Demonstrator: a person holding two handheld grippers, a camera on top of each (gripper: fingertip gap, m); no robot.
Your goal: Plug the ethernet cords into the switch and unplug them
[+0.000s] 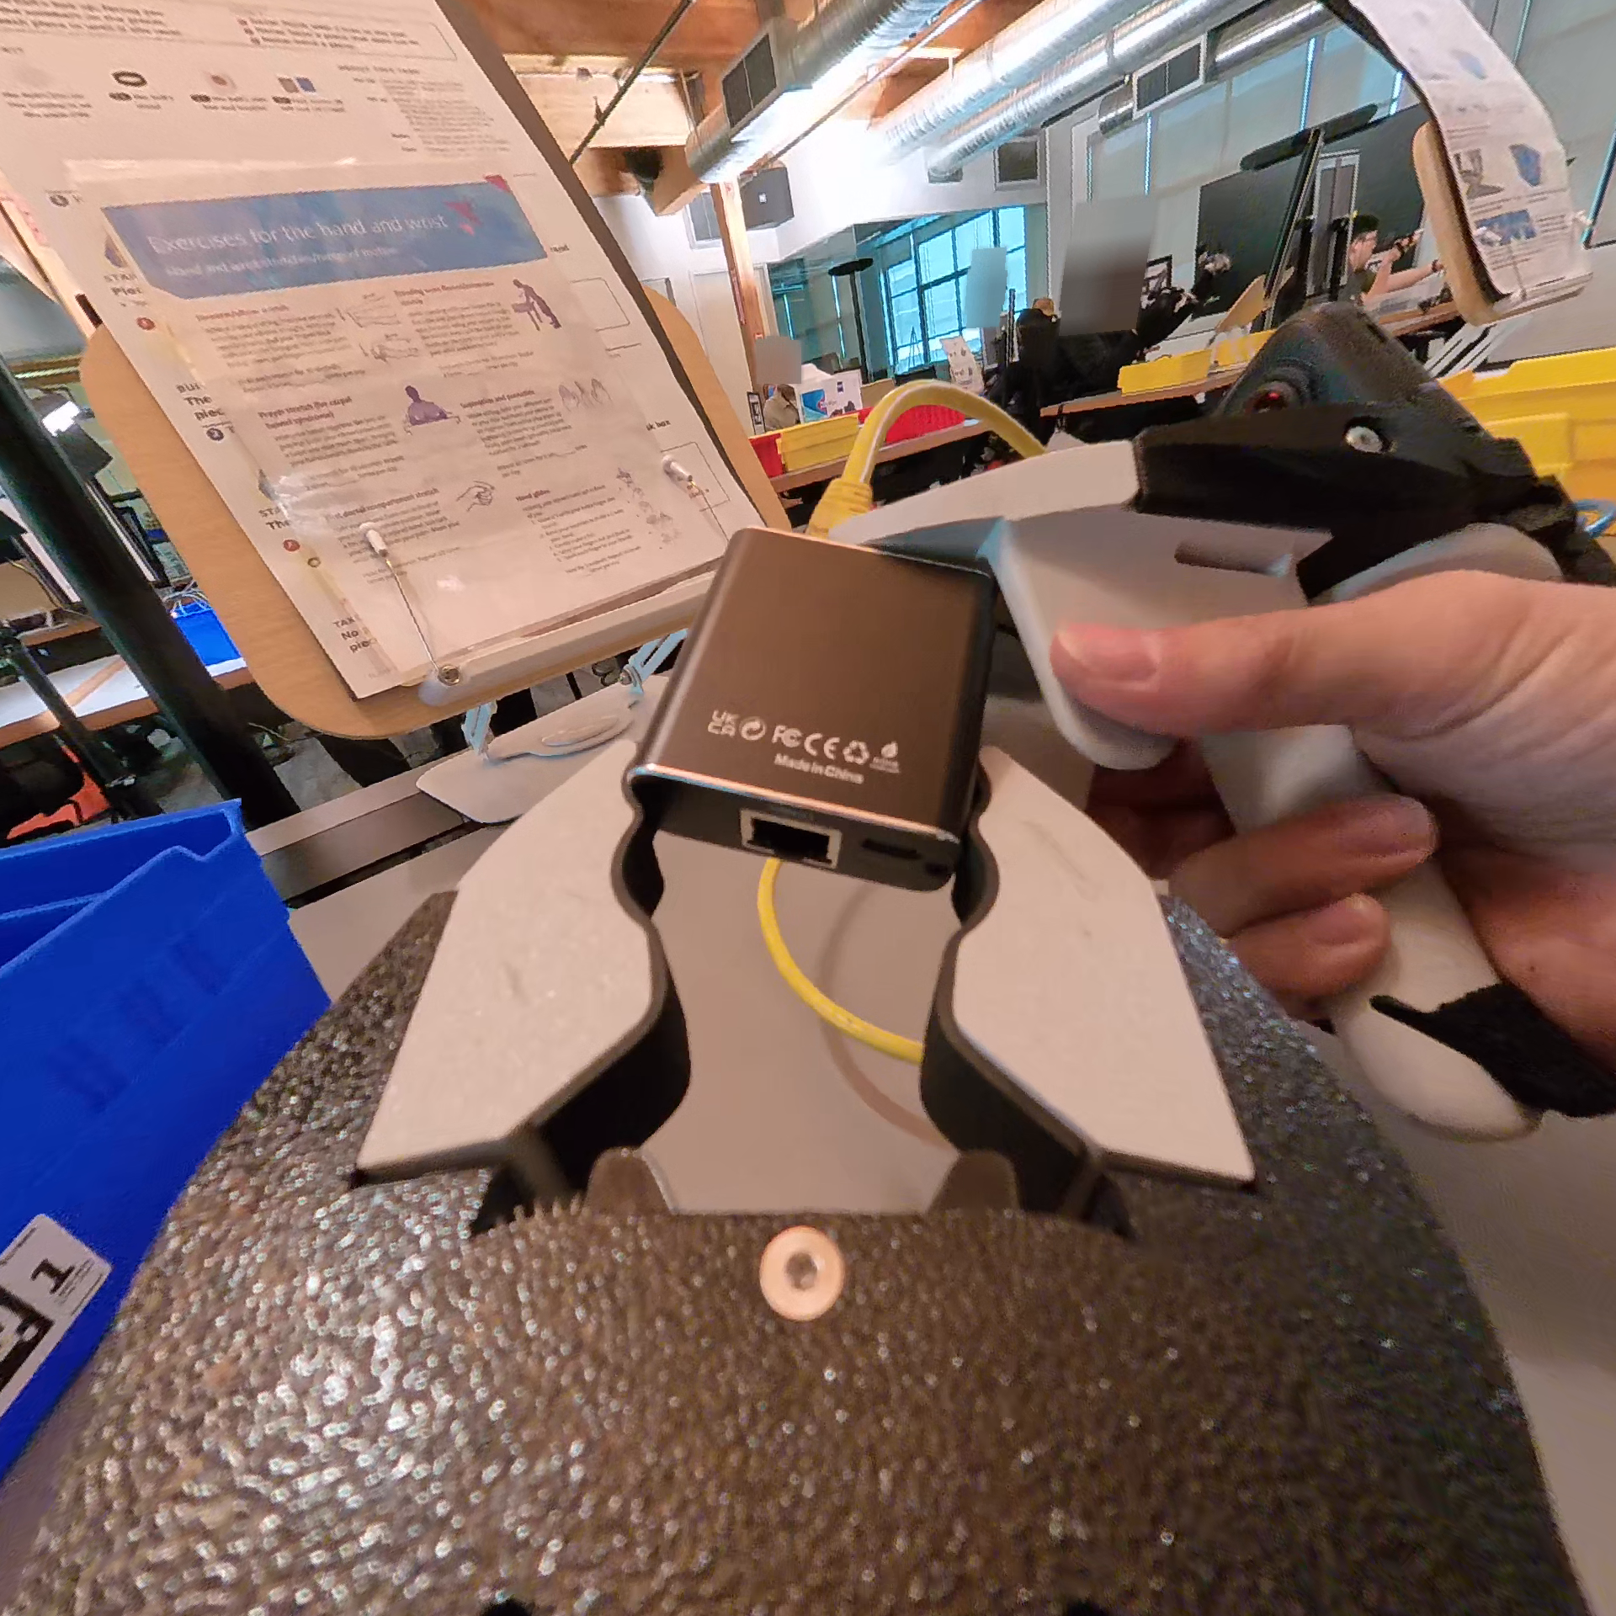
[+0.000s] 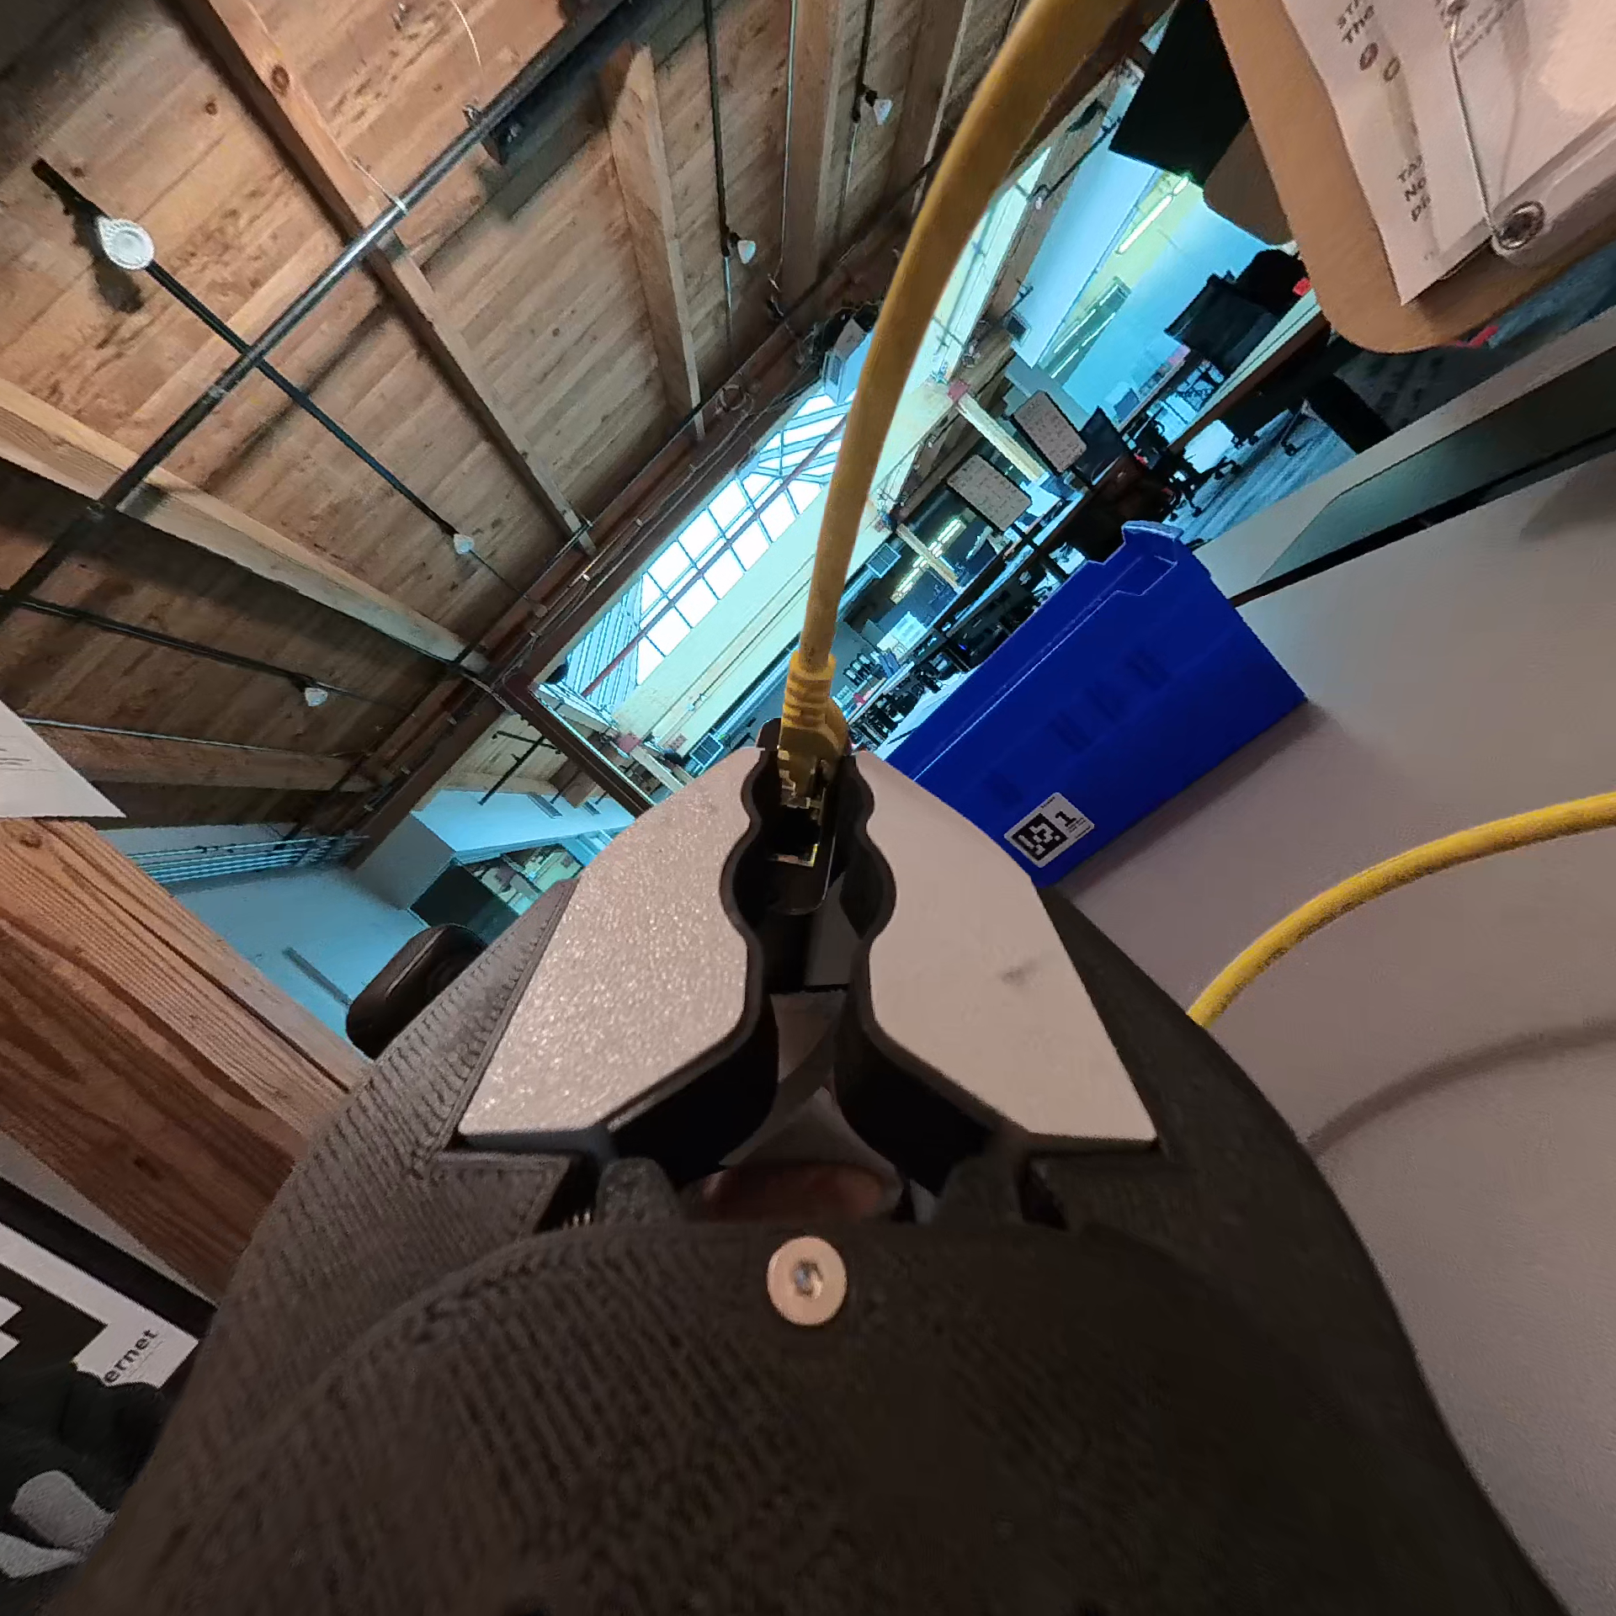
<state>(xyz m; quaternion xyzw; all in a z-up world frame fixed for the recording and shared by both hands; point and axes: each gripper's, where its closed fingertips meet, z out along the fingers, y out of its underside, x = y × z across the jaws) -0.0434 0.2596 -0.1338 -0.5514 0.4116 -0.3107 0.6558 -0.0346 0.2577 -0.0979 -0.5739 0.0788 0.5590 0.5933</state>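
The left gripper [image 1: 800, 839] clamps the small dark metal switch box [image 1: 818, 691] between its 2 grey fingers, lifted above the grey table [image 1: 769, 1084]. The right gripper [image 2: 800, 831], narrowly closed, pinches the far end of that box beside the plugged-in yellow ethernet cord [image 2: 844, 525]. A blue plastic bin [image 1: 131, 988] stands at left.

Switch [image 1: 813, 700] between left gripper [image 1: 800, 839] fingers [image 1: 542, 962]
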